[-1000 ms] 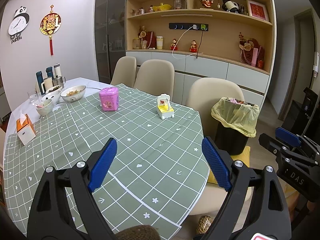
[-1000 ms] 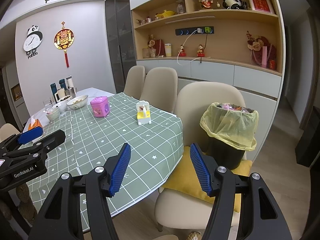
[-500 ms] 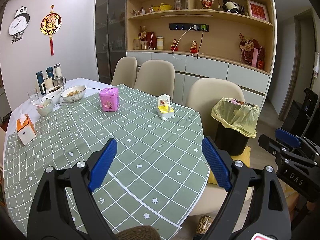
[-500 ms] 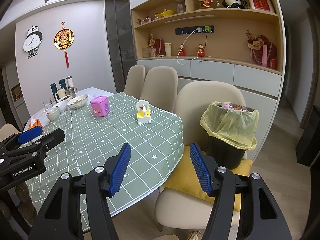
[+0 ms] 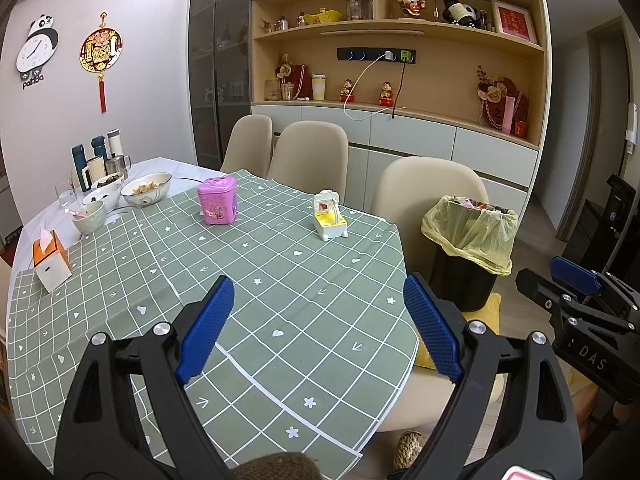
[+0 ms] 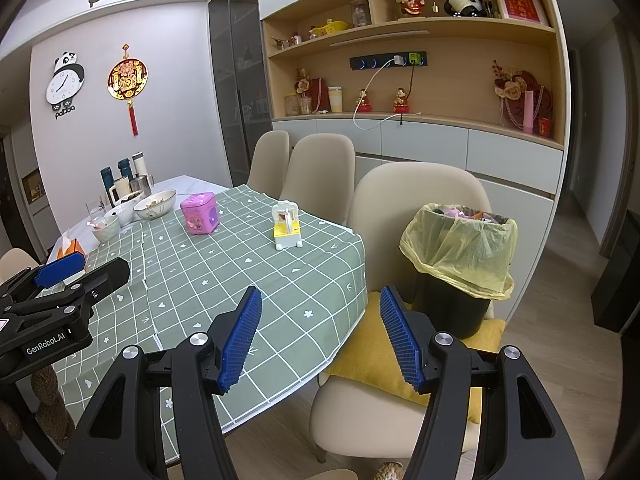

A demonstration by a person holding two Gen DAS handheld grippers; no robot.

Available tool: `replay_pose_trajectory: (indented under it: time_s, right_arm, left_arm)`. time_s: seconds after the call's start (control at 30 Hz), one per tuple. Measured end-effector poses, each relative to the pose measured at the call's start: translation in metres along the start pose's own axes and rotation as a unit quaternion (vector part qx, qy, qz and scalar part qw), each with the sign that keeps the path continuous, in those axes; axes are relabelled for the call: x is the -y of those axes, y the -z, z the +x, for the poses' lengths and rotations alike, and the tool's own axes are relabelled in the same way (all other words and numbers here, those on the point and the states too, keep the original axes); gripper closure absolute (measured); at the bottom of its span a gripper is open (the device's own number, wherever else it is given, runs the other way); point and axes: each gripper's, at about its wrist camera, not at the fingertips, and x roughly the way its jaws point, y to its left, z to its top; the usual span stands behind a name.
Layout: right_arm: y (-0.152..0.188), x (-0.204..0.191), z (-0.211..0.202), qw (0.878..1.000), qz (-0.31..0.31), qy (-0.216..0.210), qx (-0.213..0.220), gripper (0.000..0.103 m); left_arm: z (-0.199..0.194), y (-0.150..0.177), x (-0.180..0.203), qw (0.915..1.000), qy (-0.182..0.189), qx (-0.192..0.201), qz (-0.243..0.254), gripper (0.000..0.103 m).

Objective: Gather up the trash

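Note:
A black bin with a yellow bag stands on a yellow cushion on the chair at the table's right end, with trash showing at its top; it also shows in the right wrist view. My left gripper is open and empty above the green checked tablecloth. My right gripper is open and empty over the table's right edge, left of the bin. Each gripper shows at the edge of the other's view.
A pink box and a small white-and-yellow toy stand on the table. Bowls, bottles and an orange tissue box sit at the far left. Beige chairs line the far side before a shelf wall.

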Motion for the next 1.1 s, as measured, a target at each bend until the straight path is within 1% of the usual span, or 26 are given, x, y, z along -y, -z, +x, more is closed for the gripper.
replay_pose_trajectory:
  time_s: [0.6, 0.77, 0.9, 1.0, 1.03, 1.07, 1.1]
  right_arm:
    - [0.003, 0.0, 0.0, 1.0, 0.002, 0.003, 0.001, 0.045]
    - [0.006, -0.001, 0.0, 1.0, 0.005, 0.004, -0.001, 0.045]
    - [0.008, -0.006, 0.007, 1.0, 0.004, 0.006, -0.009, 0.045]
    - [0.004, -0.017, 0.026, 1.0, -0.014, -0.003, -0.023, 0.045]
    - [0.002, -0.027, 0.038, 0.999, -0.029, -0.013, -0.029, 0.044]
    - [0.0, -0.037, 0.05, 0.998, -0.046, -0.022, -0.036, 0.041]
    - [-0.002, -0.047, 0.061, 0.997, -0.062, -0.033, -0.043, 0.039]
  left_arm:
    - [0.001, -0.002, 0.002, 1.0, 0.005, 0.0, 0.003, 0.021]
    - [0.001, 0.0, 0.004, 0.9999, 0.009, 0.002, 0.011, 0.021]
    - [0.009, -0.001, -0.003, 0.9999, 0.009, -0.011, -0.002, 0.021]
    - [0.032, 0.003, -0.028, 0.9985, -0.017, -0.043, -0.028, 0.021]
    - [0.048, 0.008, -0.049, 0.9955, -0.04, -0.067, -0.053, 0.021]
    - [0.058, 0.012, -0.067, 0.992, -0.06, -0.081, -0.076, 0.021]
    - [0.072, 0.019, -0.093, 0.9857, -0.089, -0.096, -0.106, 0.021]
